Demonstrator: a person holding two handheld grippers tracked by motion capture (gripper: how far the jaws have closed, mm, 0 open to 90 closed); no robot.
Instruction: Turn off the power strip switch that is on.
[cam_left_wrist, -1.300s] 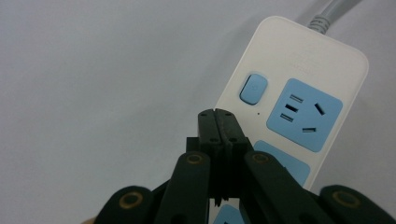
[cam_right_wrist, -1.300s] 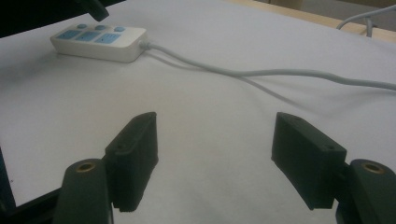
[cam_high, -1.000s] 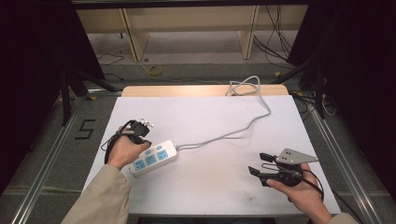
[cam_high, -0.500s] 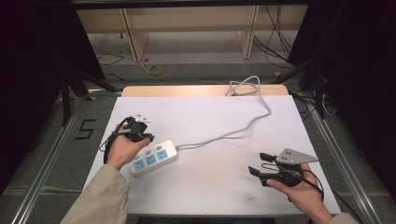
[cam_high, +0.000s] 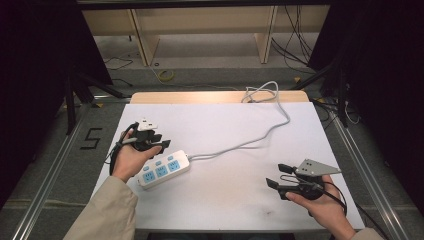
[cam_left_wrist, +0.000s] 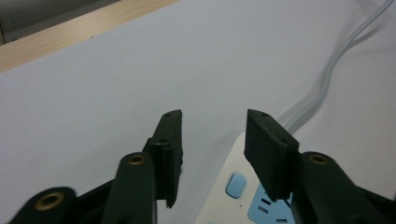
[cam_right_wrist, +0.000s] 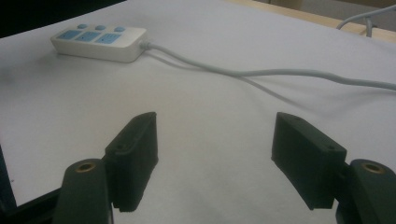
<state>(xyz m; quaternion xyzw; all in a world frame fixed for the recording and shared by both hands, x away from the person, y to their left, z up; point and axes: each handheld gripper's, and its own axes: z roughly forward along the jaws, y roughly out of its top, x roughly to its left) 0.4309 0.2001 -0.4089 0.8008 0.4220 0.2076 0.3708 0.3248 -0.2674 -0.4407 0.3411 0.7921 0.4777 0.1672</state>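
From the high view, your left tool (cam_high: 152, 141) sits at the left side of the white-covered table (cam_high: 235, 195), its jaws parted with nothing between them, just above the near end of the white plastic power strip with three blue sockets (cam_high: 163, 169). The strip lies flat and at a slant, and its pale grey cord (cam_high: 270, 129) runs right and up across the table to a loose coil at the far wooden edge. Your right tool (cam_high: 276, 176) is held low at the right side, well apart from the strip, jaws spread and holding nothing, with a grey three-cornered plate on top. In the left gripper view, your left tool's (cam_left_wrist: 212, 140) jaws stand apart over the white surface, and the power strip (cam_left_wrist: 238, 193) shows just below and between them, the cord (cam_left_wrist: 327, 79) leading away at the upper right. In the right gripper view, your right tool (cam_right_wrist: 215, 154) is wide open above bare table, while the power strip (cam_right_wrist: 100, 42) lies far off at the upper left, its cord (cam_right_wrist: 280, 73) crossing to the right.
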